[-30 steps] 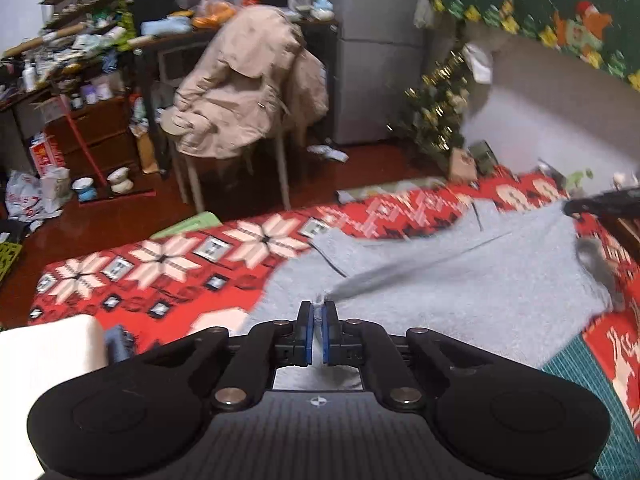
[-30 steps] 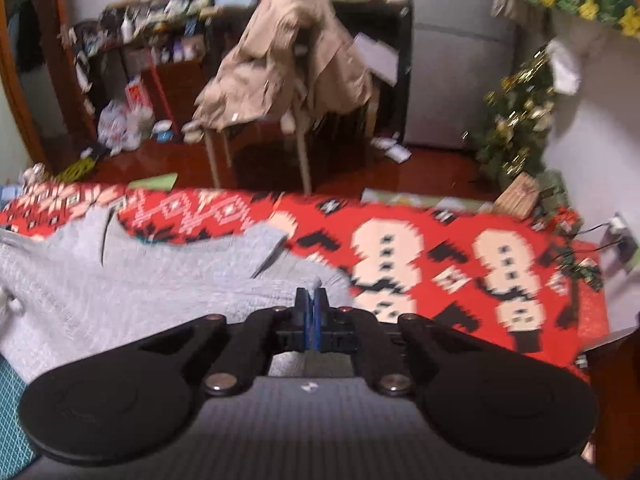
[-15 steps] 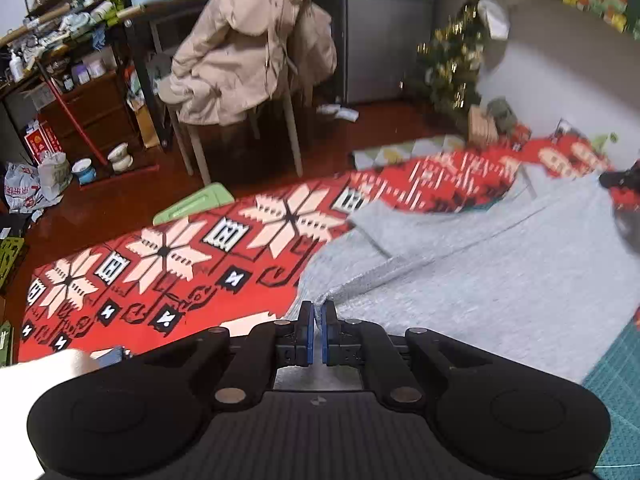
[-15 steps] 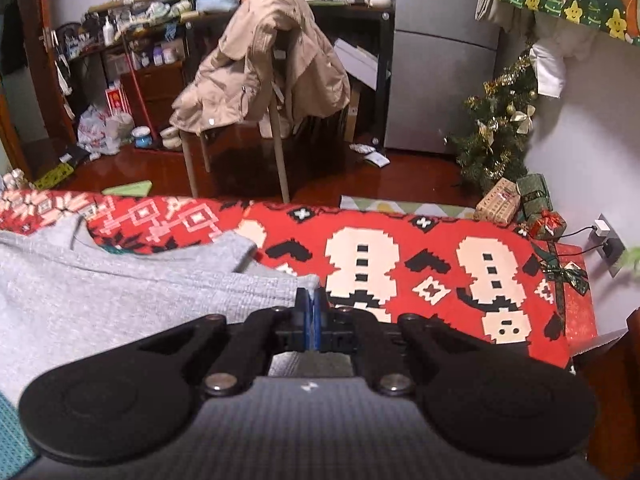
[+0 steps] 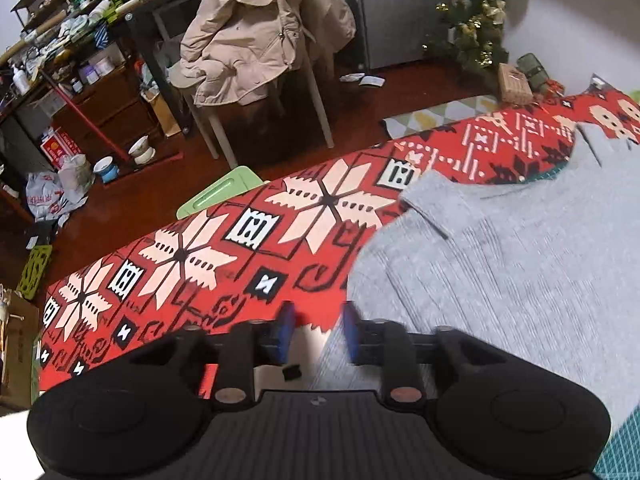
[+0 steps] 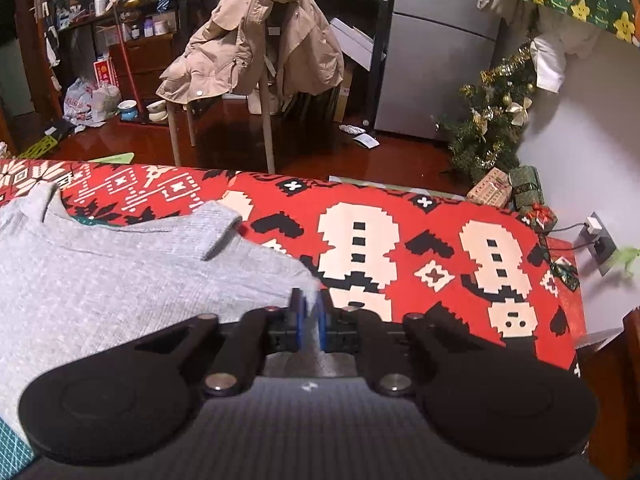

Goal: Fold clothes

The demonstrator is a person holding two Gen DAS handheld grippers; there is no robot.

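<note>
Now the grey sweater (image 5: 520, 264) lies flat on the red blanket (image 5: 224, 256); the left gripper (image 5: 316, 332) has just let go; the right gripper (image 6: 310, 318) has begun to loosen, cloth between its jaws; more folds remain.

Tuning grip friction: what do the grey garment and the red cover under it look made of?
Grey garment: looks like soft ribbed knit, matte; fine vertical ribs and speckled yarn show.
Red cover: seemingly a printed or woven cloth, matte, flat; blocky snowflake and snowman patterns. Fibre cannot be told.

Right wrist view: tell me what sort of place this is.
Probably a lived-in home room: a fridge, a coat draped over a chair, cluttered shelves, and a small Christmas tree on the floor.
</note>
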